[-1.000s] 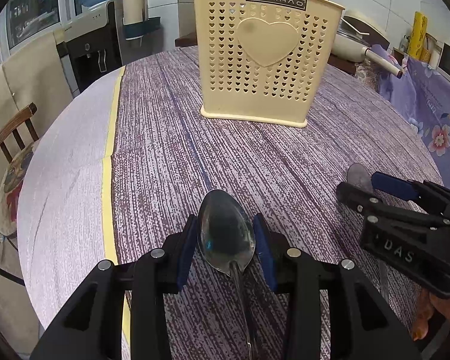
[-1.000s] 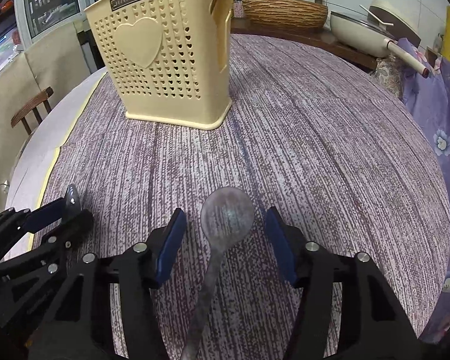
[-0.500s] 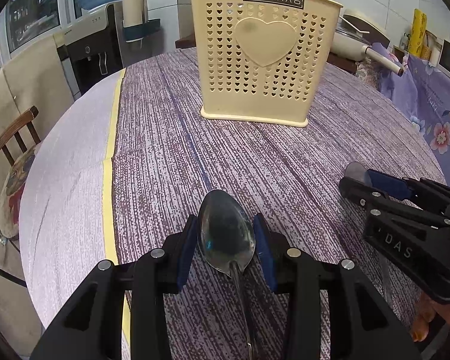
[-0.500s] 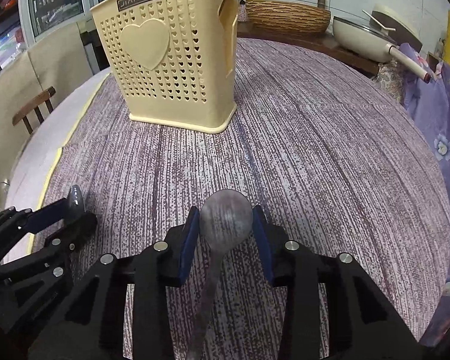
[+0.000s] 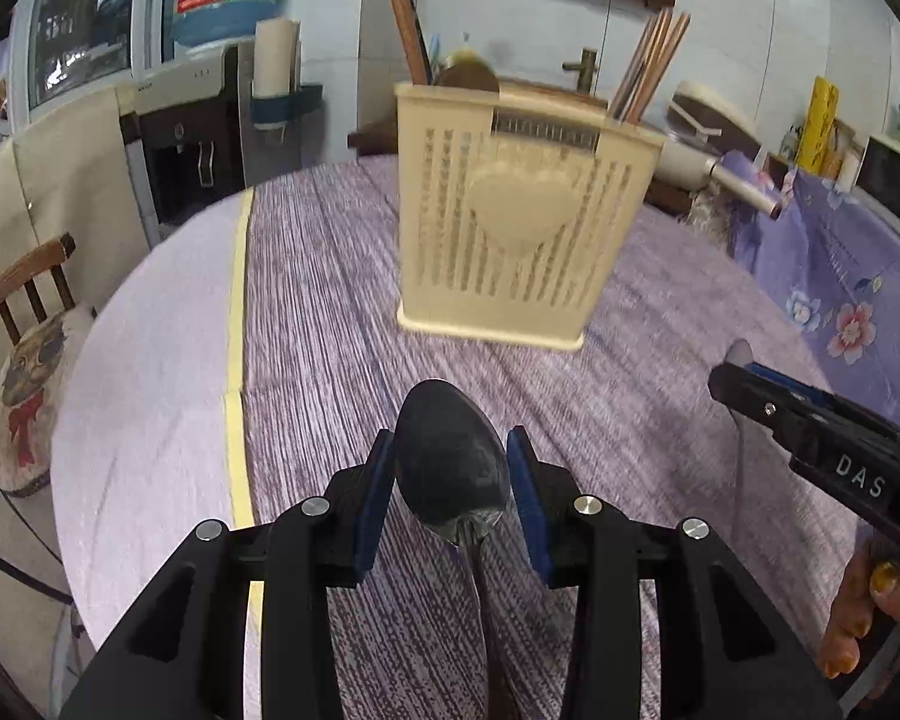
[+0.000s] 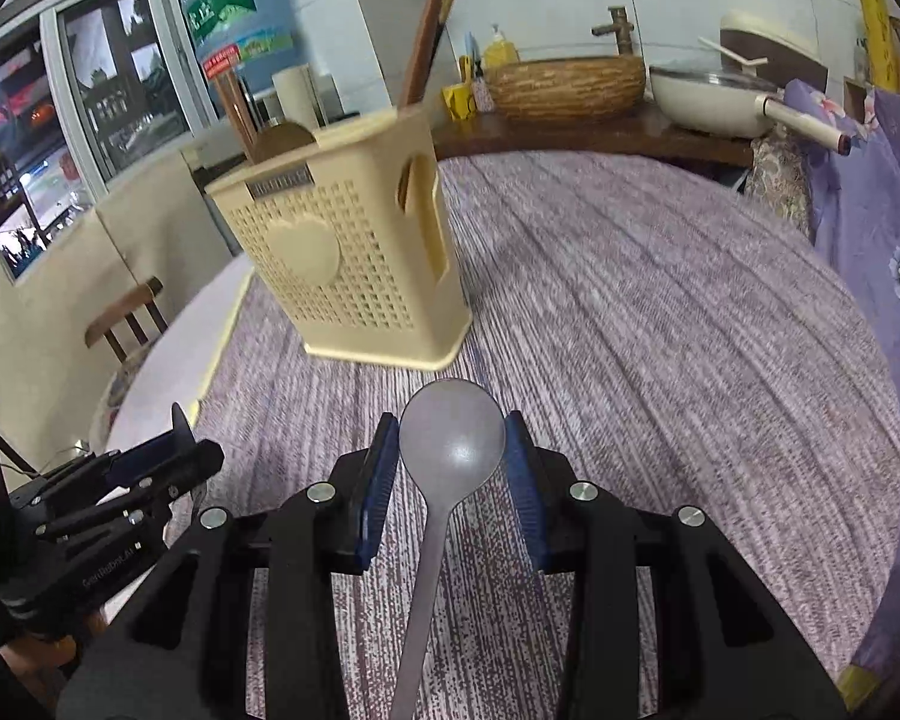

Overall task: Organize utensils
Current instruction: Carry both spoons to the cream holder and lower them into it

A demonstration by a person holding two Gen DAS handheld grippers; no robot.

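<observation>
- While the left wrist view tilts down over the round table [image 5: 306,276], the left gripper [image 5: 450,471] has its blue pads pressed against the bowl of one dark metal spoon [image 5: 450,462], whose handle runs back between the jaws.
- One cream perforated utensil holder [image 5: 516,228] stands upright ahead on the purple cloth, with two bunches of chopsticks [image 5: 651,66] rising from it.
- At right in the same view, the right gripper [image 5: 750,378] reaches in from the side, a hand [image 5: 858,618] gripping its handle; a grey spoon tip shows at its end.
- Seen from the right wrist view, the right gripper [image 6: 452,462] points forward and downward, its narrowed pads clamped on the bowl of one matte grey spoon [image 6: 453,438], handle trailing toward the camera.
- One utensil holder [image 6: 348,258] stands ahead and to the left, well apart from the spoon.
- One left gripper [image 6: 177,456] shows at lower left, side-on.
</observation>
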